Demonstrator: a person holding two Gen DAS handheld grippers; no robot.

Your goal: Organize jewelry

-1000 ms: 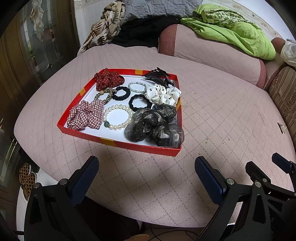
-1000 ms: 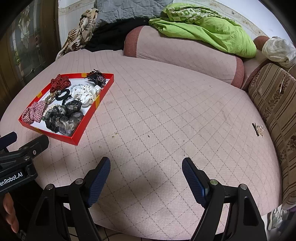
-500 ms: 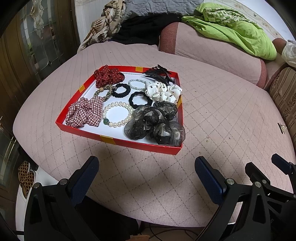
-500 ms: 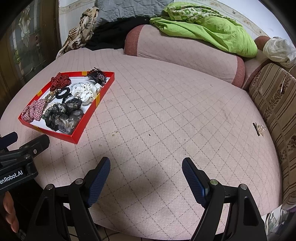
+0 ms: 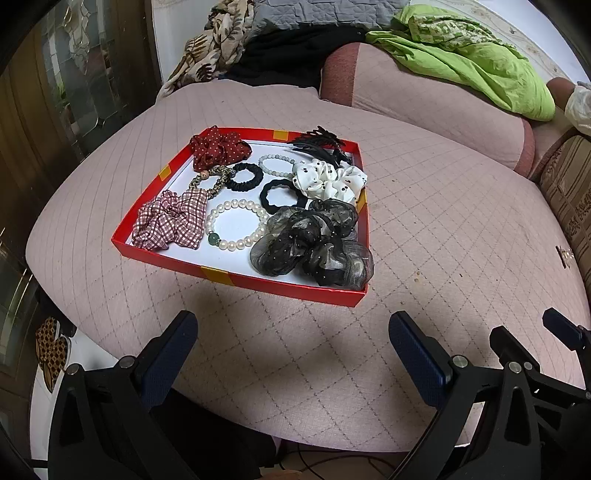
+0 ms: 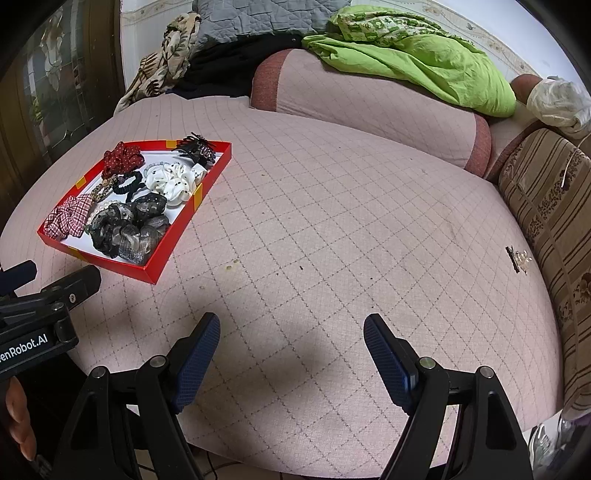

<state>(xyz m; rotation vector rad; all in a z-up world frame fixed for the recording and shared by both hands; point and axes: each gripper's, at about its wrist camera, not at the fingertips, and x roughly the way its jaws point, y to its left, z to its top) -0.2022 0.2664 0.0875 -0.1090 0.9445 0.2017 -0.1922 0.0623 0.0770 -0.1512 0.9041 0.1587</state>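
A red tray (image 5: 236, 275) sits on the pink quilted surface, holding a pearl bracelet (image 5: 236, 225), a checked scrunchie (image 5: 170, 221), a red dotted scrunchie (image 5: 218, 147), a white dotted scrunchie (image 5: 328, 181), black sheer scrunchies (image 5: 314, 243), black hair ties (image 5: 280, 195) and a black claw clip (image 5: 317, 142). My left gripper (image 5: 291, 332) is open and empty, just short of the tray's near edge. My right gripper (image 6: 291, 339) is open and empty over bare quilt, right of the tray (image 6: 177, 240). A small hair clip (image 6: 517, 258) lies far right.
A pink bolster (image 6: 369, 92) with a green blanket (image 6: 424, 62) lies at the back. A striped cushion (image 6: 554, 206) borders the right side. Folded blankets (image 5: 295, 22) are piled at the back left. A glass door (image 5: 55, 81) stands at left.
My left gripper has drawn slightly closer to the tray, which now sits lower and larger in its view. The right gripper has barely moved. Both stay open.
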